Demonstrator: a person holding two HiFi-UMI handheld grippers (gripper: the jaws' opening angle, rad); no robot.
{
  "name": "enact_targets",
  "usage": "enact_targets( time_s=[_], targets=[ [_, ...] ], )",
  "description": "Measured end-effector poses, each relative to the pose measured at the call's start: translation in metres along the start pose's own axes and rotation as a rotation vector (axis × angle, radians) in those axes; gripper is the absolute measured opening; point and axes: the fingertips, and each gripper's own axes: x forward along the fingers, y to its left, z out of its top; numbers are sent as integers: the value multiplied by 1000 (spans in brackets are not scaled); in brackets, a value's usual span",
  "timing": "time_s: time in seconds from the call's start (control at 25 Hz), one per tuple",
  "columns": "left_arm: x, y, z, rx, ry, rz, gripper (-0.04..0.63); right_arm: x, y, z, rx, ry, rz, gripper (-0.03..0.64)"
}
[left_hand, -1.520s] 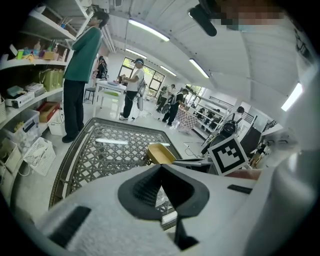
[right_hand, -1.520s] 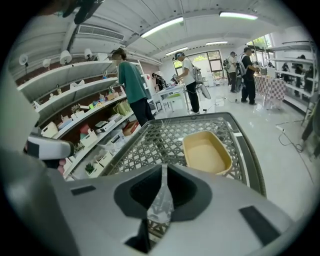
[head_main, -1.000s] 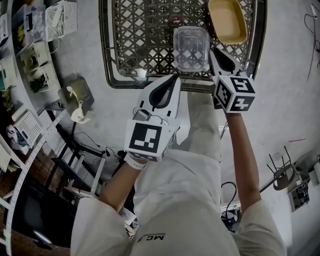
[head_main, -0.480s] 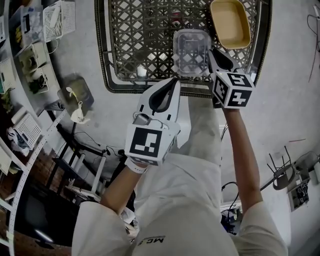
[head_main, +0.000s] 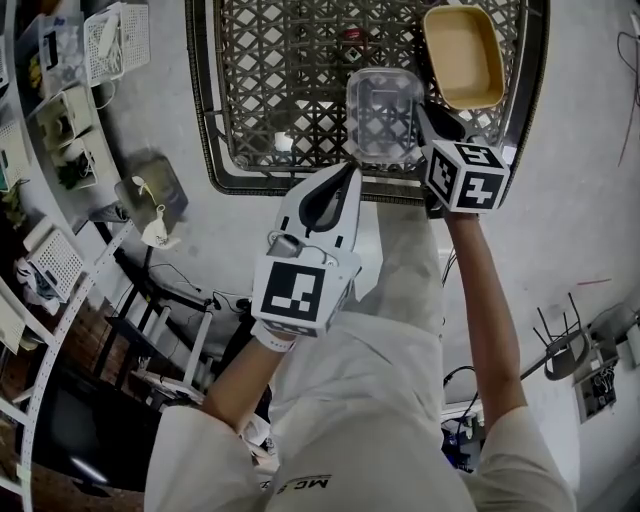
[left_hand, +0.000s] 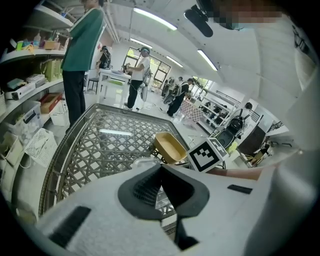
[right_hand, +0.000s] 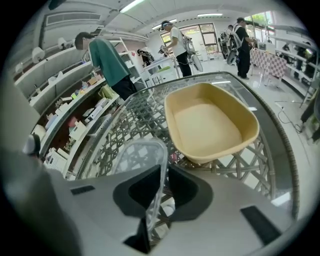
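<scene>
My right gripper (head_main: 421, 110) is shut on the near rim of a clear plastic container (head_main: 383, 112), which hangs over the front of a metal lattice table (head_main: 205, 150). In the right gripper view the container's wall (right_hand: 150, 200) is pinched between the jaws, with its open body (right_hand: 132, 157) stretching ahead. A yellow tray (right_hand: 210, 125) sits just beyond on the right (head_main: 462, 55). My left gripper (head_main: 346, 172) hovers shut at the table's front edge, left of the container, holding nothing (left_hand: 161, 189). The right gripper's marker cube (left_hand: 206, 155) shows at its right.
A small white cup (head_main: 283, 143) stands near the table's front rim, a red item (head_main: 352, 35) farther back. Shelves with boxes (left_hand: 30, 85) line the left. A person in green (right_hand: 107, 60) and others (left_hand: 137, 75) stand beyond the table.
My right gripper has carried the clear container forward over the table, up close to the yellow tray. The left gripper has edged forward a little and stays shut.
</scene>
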Motion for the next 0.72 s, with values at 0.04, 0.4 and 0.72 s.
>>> enact_targets(
  time_s=[0.04,0.4,0.72],
  targets=[
    [1,0,1,1,-1,-1,21,1,0,1,2,1,1,48],
    [4,5,3,-9,0,5,21,5,2,0,40,41,16,46],
    [3,5,6,-7,-9,4,21,5,8,0,-5,71,23,18]
  ],
)
